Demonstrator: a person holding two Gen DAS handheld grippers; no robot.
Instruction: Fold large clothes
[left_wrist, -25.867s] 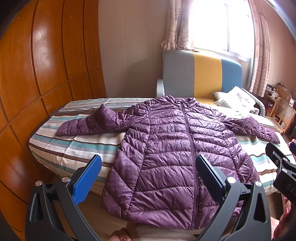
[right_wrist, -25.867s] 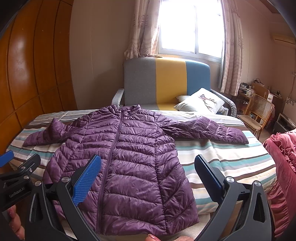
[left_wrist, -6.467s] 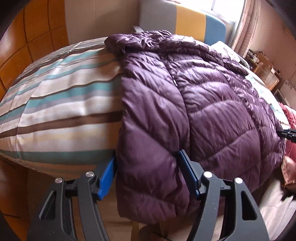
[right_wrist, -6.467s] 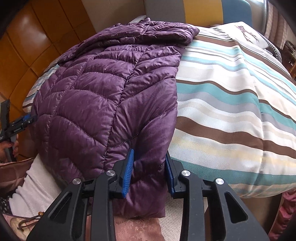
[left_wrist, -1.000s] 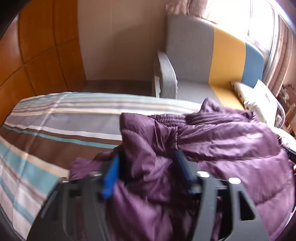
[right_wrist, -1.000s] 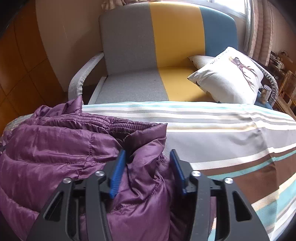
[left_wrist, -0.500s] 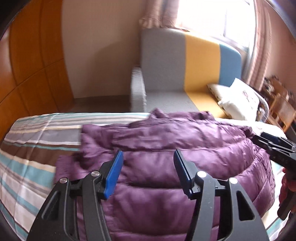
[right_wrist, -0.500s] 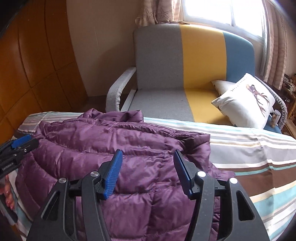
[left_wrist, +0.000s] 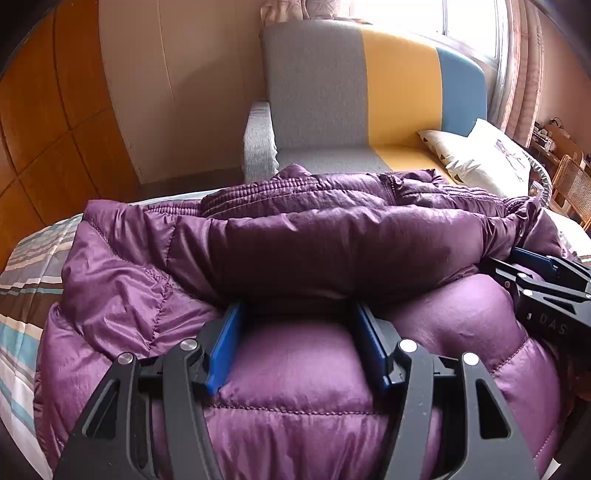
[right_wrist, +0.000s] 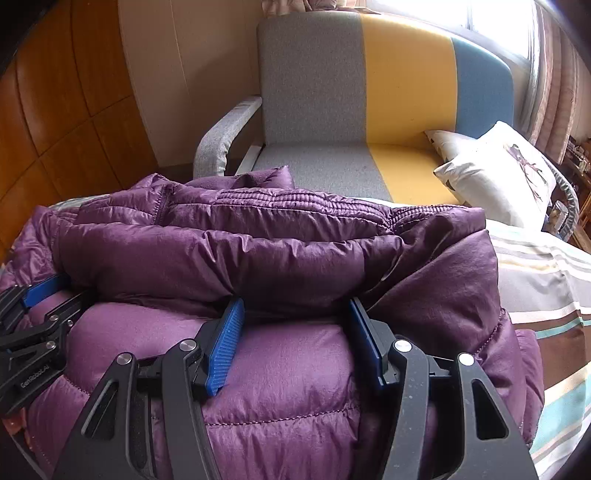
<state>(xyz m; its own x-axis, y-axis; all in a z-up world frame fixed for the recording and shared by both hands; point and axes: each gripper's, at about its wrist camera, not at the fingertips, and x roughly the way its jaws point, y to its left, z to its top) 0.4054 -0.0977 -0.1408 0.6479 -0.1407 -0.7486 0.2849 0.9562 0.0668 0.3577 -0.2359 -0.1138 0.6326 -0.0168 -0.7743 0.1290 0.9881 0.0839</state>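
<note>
Bright daylight from blown-out window (left_wrist: 469, 22) upper right, sharp focus, fisheye-bent edges, dark corners

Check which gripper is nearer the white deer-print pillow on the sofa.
Right. The right gripper sits on the purple jacket toward the pillow side; the left gripper sits farther over, toward the wood-panelled wall.

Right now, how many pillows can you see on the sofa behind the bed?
2. A white pillow with a dark print leans at the sofa's right end; a second, plainer pillow is partly hidden behind it. More may lie out of view.
</note>
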